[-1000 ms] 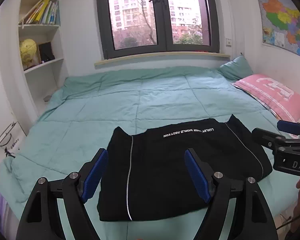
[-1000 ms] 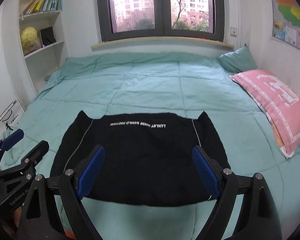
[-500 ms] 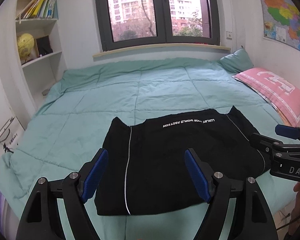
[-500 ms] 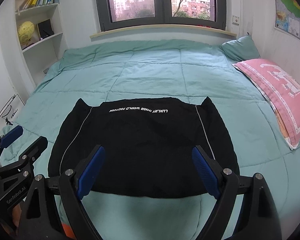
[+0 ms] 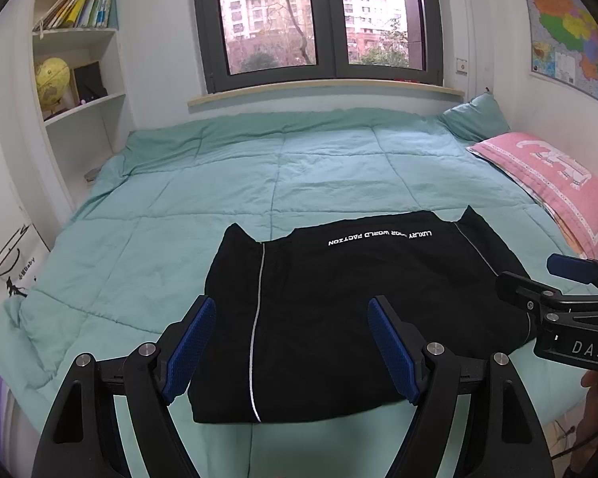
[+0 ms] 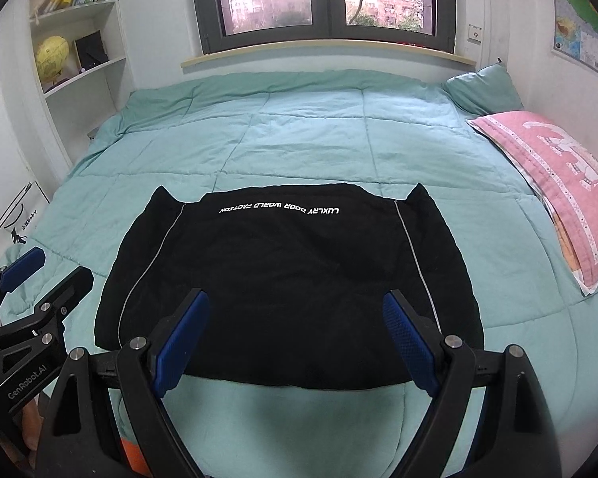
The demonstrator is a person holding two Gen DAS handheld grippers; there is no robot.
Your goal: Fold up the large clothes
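Observation:
A black garment [image 5: 339, 302] with white side stripes and white lettering lies folded into a flat rectangle on the teal quilt near the bed's front edge; it also shows in the right wrist view [image 6: 291, 279]. My left gripper [image 5: 291, 310] is open and empty, held above the garment's near left part. My right gripper [image 6: 295, 306] is open and empty, held above the garment's near edge. The right gripper also shows at the right of the left wrist view [image 5: 538, 283], and the left gripper shows at the left of the right wrist view [image 6: 48, 275].
The teal quilt [image 5: 299, 175] covers the bed up to the window wall. A pink pillow [image 5: 554, 183] and a teal pillow [image 5: 474, 119] lie at the right. White shelves [image 5: 79, 103] with books and a globe stand at the left.
Both grippers have drawn back and risen a little from the garment, staying open. The garment has not moved.

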